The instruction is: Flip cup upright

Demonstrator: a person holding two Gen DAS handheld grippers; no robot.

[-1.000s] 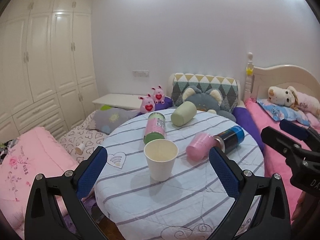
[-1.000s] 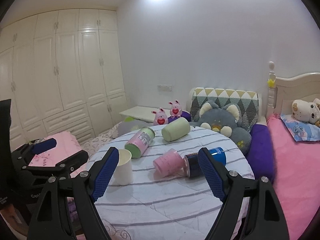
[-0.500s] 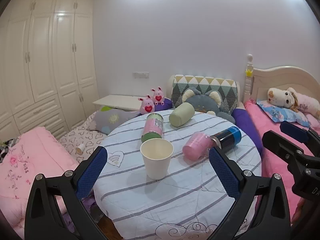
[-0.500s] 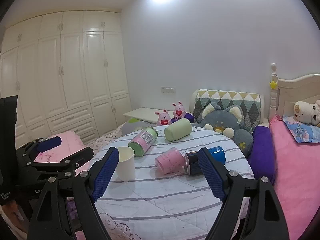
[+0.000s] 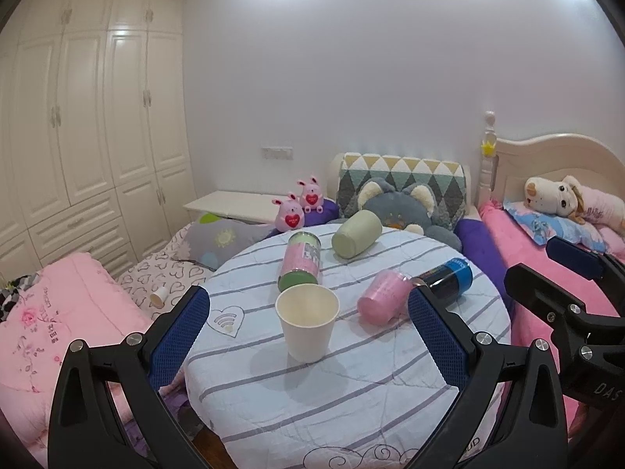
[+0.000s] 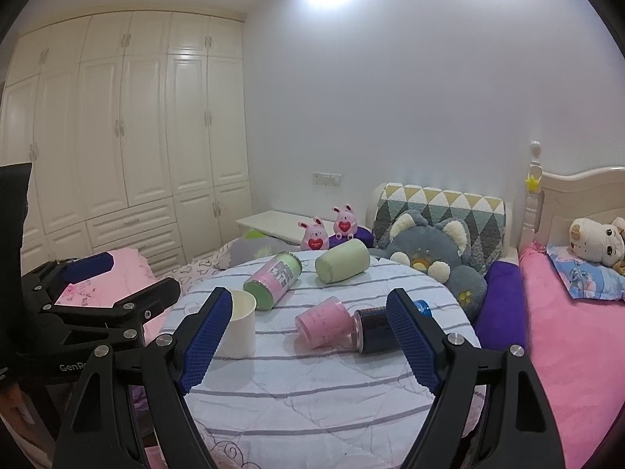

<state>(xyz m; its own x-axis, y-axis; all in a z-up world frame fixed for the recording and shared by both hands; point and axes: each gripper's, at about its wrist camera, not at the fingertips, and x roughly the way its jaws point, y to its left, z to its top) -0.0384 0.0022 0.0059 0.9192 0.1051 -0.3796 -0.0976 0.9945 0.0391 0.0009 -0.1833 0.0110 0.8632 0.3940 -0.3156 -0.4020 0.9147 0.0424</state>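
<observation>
A white paper cup (image 5: pixel 307 323) stands upright on the round striped table (image 5: pixel 351 391); it also shows in the right wrist view (image 6: pixel 241 328). Lying on their sides are a pink cup (image 5: pixel 381 301) (image 6: pixel 322 322), a dark blue can (image 5: pixel 449 281) (image 6: pixel 375 330), a pink-and-green can (image 5: pixel 300 265) (image 6: pixel 273 281) and a pale green cup (image 5: pixel 356 233) (image 6: pixel 343 261). My left gripper (image 5: pixel 308 336) is open and empty, back from the white cup. My right gripper (image 6: pixel 308 340) is open and empty, back from the pink cup.
A pink bed (image 5: pixel 547 273) with a plush dog (image 5: pixel 554 199) lies to the right. Grey cat cushion (image 5: pixel 394 207) and two pink plush rabbits (image 5: pixel 299 205) sit behind the table. Pink bedding (image 5: pixel 58 320) lies left, with white wardrobes (image 5: pixel 90 136) behind.
Both grippers have drawn back and risen a little from the table, so the cups look smaller and farther. Nothing on the table has moved.
</observation>
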